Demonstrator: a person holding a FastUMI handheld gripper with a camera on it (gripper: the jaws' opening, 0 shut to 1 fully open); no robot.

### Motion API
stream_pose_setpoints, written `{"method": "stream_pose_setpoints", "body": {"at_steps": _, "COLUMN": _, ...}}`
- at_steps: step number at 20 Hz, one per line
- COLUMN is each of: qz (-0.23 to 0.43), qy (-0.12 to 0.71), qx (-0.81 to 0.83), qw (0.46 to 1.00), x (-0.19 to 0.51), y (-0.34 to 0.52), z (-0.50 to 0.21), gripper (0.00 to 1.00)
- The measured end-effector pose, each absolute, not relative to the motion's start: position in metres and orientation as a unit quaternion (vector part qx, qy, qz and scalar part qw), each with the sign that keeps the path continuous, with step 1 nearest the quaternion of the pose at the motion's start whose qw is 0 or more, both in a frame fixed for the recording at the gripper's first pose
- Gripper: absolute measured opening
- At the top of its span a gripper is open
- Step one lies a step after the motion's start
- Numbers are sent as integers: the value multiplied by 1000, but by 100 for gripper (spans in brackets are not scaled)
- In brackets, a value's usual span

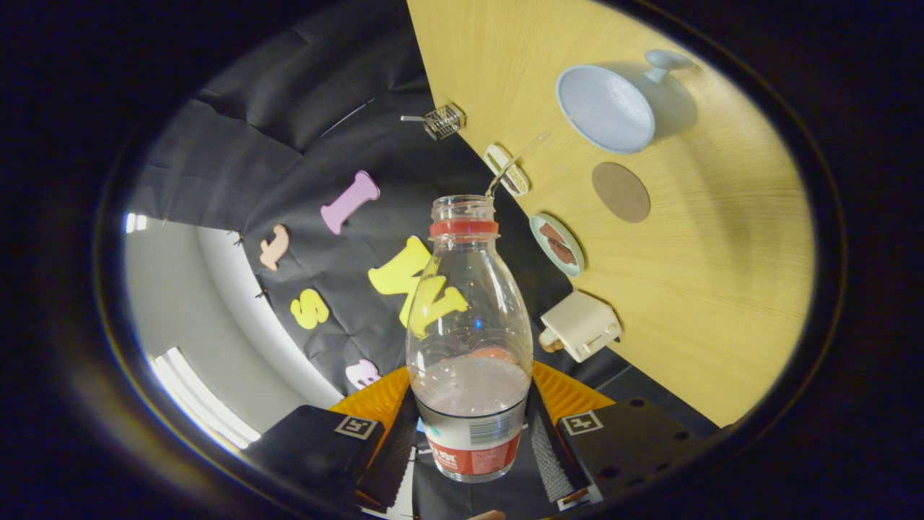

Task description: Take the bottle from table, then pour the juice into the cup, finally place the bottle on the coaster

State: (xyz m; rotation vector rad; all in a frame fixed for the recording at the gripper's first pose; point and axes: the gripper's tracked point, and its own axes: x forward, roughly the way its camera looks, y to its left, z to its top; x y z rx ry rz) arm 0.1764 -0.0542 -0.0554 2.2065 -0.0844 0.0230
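Note:
My gripper (471, 440) is shut on a clear plastic bottle (469, 318), both fingers pressing its labelled lower part. The view is rolled strongly, so the bottle is tipped toward the table. The bottle has no cap, a red neck ring and some pale liquid low inside. A thin stream (516, 162) leaves the mouth toward the pale blue cup (605, 108), which stands on the yellow wooden table (722, 289) beyond the bottle. A round brown coaster (621, 191) lies on the table beside the cup, nearer to me.
Along the table's far edge stand a small plate with brown pieces (557, 245), a white boxy object (581, 325), a small white dish (507, 170) and a little wire basket (444, 121). Black cloth wall hangs behind.

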Motion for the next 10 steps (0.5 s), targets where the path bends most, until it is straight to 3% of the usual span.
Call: {"method": "stream_pose_setpoints", "body": {"at_steps": 10, "qz": 9, "qy": -26, "qx": 908, "qw": 419, "x": 176, "y": -65, "z": -55, "gripper": 77}}
